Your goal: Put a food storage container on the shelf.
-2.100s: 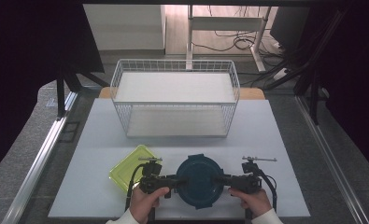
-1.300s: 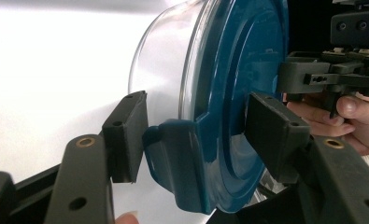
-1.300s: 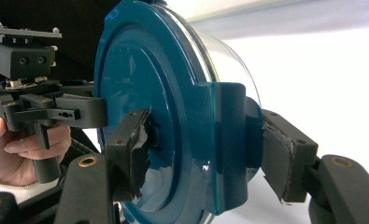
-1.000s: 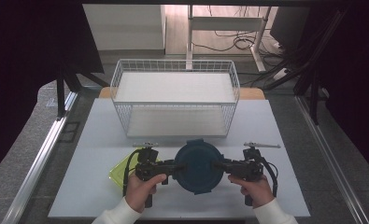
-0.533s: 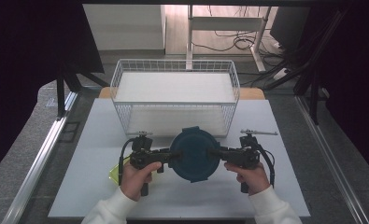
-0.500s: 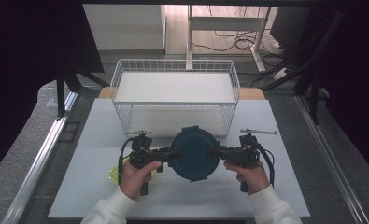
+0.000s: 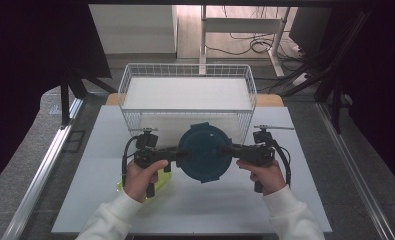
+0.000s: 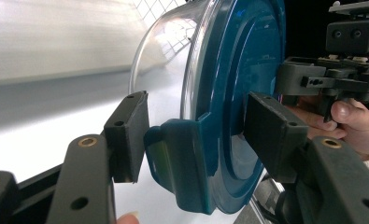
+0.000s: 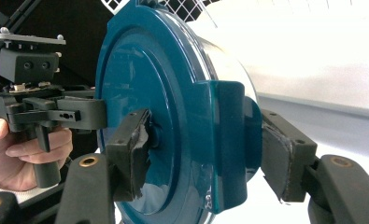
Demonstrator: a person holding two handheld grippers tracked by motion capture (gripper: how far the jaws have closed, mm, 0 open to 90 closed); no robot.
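Lidded container (image 7: 204, 152) before wire basket (image 7: 187, 92), between hand-held grippers.

Counts: 1 round container with dark teal lid (image 7: 203, 152), clear body. 1 yellow-green lid (image 7: 135, 186), flat on the surface (image 7: 195, 210), mostly hidden under the left hand. 1 white wire basket (image 7: 187, 95). 2 grippers: left gripper (image 7: 177, 154), right gripper (image 7: 230, 150), one per hand. 2 fingers on each, 4 total. 2 hands, 2 white sleeves. 1 white surface.
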